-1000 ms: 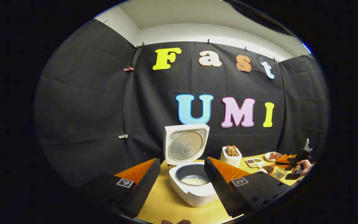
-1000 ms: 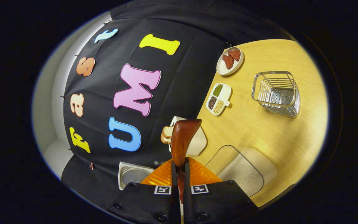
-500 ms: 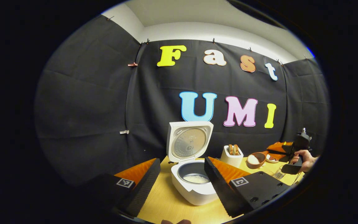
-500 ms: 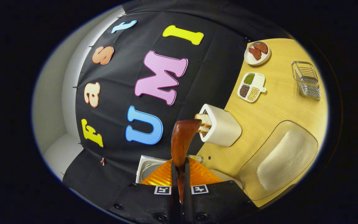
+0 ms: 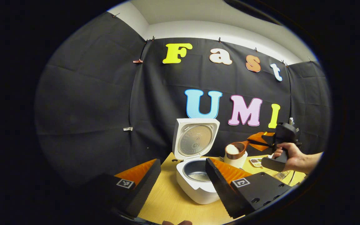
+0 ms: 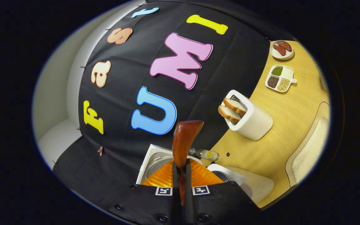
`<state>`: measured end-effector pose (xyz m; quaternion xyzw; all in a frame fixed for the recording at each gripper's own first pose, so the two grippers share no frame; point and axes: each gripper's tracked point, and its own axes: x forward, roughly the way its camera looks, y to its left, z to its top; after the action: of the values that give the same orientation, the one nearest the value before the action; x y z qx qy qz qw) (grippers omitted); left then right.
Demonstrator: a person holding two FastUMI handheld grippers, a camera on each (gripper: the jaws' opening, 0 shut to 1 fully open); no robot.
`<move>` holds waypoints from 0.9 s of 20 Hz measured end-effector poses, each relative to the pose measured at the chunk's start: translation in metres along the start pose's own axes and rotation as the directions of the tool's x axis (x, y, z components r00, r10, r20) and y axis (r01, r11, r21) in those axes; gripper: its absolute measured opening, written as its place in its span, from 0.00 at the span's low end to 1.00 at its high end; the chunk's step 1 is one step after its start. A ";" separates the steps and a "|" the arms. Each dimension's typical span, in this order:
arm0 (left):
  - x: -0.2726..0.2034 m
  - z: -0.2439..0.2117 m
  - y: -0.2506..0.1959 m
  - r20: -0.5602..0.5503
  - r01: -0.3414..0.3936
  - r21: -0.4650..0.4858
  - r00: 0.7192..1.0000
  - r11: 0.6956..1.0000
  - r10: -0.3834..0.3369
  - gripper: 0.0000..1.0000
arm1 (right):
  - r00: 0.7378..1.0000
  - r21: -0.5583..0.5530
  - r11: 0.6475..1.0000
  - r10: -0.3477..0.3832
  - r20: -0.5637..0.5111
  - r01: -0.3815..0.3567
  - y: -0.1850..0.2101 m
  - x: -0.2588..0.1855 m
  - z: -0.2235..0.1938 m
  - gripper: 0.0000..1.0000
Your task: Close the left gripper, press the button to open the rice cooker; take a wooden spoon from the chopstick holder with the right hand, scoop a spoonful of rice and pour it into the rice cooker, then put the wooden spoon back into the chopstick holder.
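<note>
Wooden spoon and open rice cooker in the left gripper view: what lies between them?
The toaster stands right under the wooden spoon, between its rice-filled bowl and the open rice cooker to the left.

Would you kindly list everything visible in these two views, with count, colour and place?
Rice cooker: one, white, lid up, on the table's left part.
Wooden spoon: one, brown, heaped with white rice, held above the toaster.
Toaster: one, white, two bread slices inside, right of the cooker.
Divided dish: one, white, green, dark and pale fillings, behind the toaster.
Plate: one, white, reddish pieces, at the back.
Rice tray: one, clear, near edge.
Table: one, light wood.
Left gripper: open, before the cooker.
Right gripper: shut on the spoon.
Hand: one, holding the right gripper.
</note>
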<state>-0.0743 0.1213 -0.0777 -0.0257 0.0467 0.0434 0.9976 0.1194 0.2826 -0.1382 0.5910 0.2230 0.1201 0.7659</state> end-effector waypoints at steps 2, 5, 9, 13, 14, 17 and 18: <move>0.003 -0.001 0.005 -0.005 -0.006 -0.006 1.000 1.000 0.006 0.98 | 1.000 -0.095 0.995 -0.018 -0.004 0.017 0.000 0.020 -0.014 0.08; 0.005 -0.006 0.013 -0.018 -0.010 -0.018 1.000 1.000 0.009 0.98 | 0.999 -0.262 0.964 -0.048 -0.015 0.042 -0.001 0.041 -0.032 0.08; 0.011 -0.012 0.022 -0.035 -0.022 -0.035 0.999 0.999 0.021 0.98 | 0.996 -0.521 0.852 -0.079 -0.045 0.044 -0.004 0.066 -0.055 0.08; 0.015 -0.015 0.029 -0.043 -0.033 -0.043 0.999 0.999 0.031 0.97 | 0.993 -0.745 0.666 -0.075 -0.087 -0.015 0.008 0.080 -0.078 0.08; 0.015 -0.016 0.030 -0.043 -0.034 -0.045 0.999 0.998 0.032 0.95 | 0.993 -0.788 0.614 -0.063 -0.098 -0.039 0.013 0.082 -0.082 0.08; 0.018 -0.014 0.034 -0.043 -0.037 -0.053 0.998 0.998 0.035 0.95 | 0.990 -0.882 0.458 -0.024 -0.136 -0.110 0.029 0.081 -0.098 0.08; 0.017 -0.015 0.034 -0.043 -0.039 -0.054 0.998 0.998 0.037 0.95 | 0.989 -0.906 0.402 -0.013 -0.147 -0.130 0.035 0.080 -0.103 0.08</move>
<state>-0.0615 0.1558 -0.0955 -0.0533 0.0669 0.0631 0.9943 0.1418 0.4153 -0.1416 0.0756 0.1499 0.2873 0.9430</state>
